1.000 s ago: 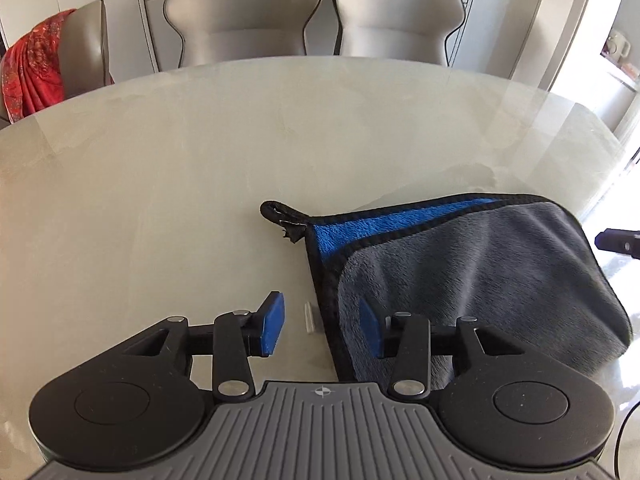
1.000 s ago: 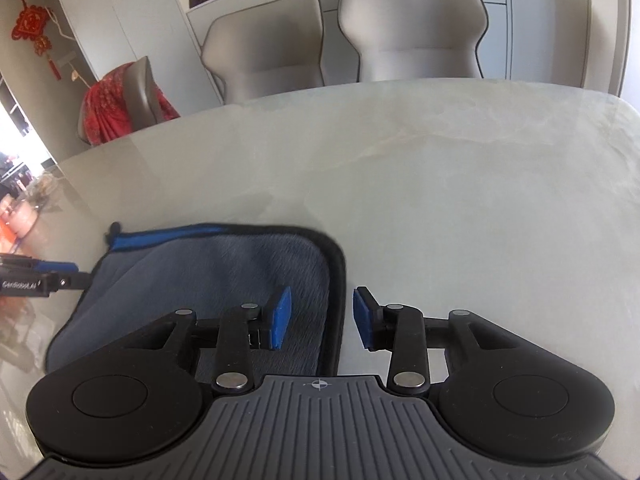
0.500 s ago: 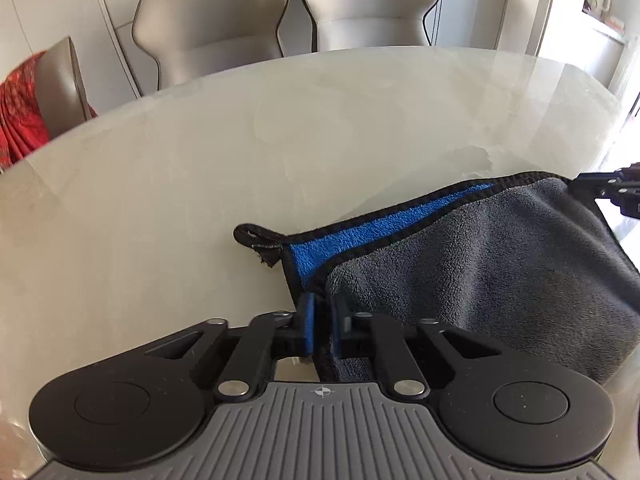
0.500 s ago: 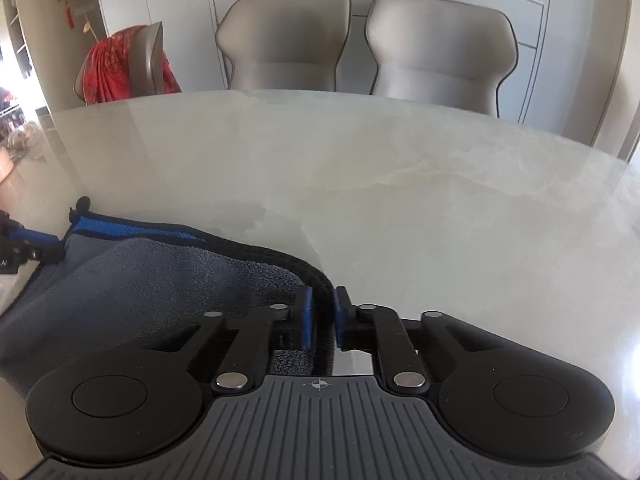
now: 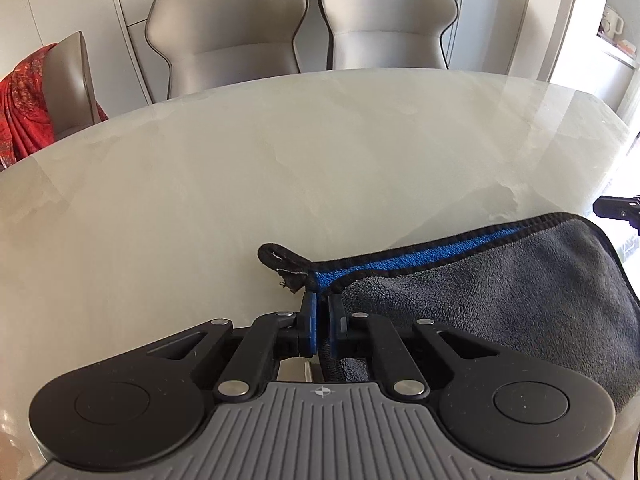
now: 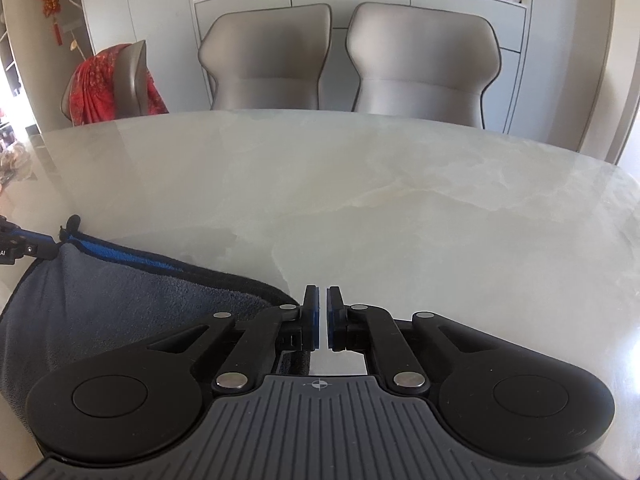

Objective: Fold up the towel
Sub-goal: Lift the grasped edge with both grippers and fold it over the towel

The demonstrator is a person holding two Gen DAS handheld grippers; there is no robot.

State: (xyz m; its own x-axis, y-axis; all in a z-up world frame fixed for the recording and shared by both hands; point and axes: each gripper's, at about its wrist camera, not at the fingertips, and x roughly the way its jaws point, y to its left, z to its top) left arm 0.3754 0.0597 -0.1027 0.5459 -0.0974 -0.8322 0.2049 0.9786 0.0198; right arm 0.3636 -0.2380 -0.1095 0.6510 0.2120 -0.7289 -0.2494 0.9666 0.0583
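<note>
Both grippers are pinched nearly closed on the towel; the left gripper clamps its near-left corner beside the hanging loop; the right gripper nips the opposite black-hemmed corner; between them the grey-and-blue cloth sags over the marble table.

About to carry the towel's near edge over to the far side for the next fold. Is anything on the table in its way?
Nothing visible: beyond the towel the table shows only bare marble. The left gripper and right gripper are closed at its near corners.

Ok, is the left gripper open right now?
No, the left gripper is shut, its blue pads pinching the towel edge beside the loop.
</note>
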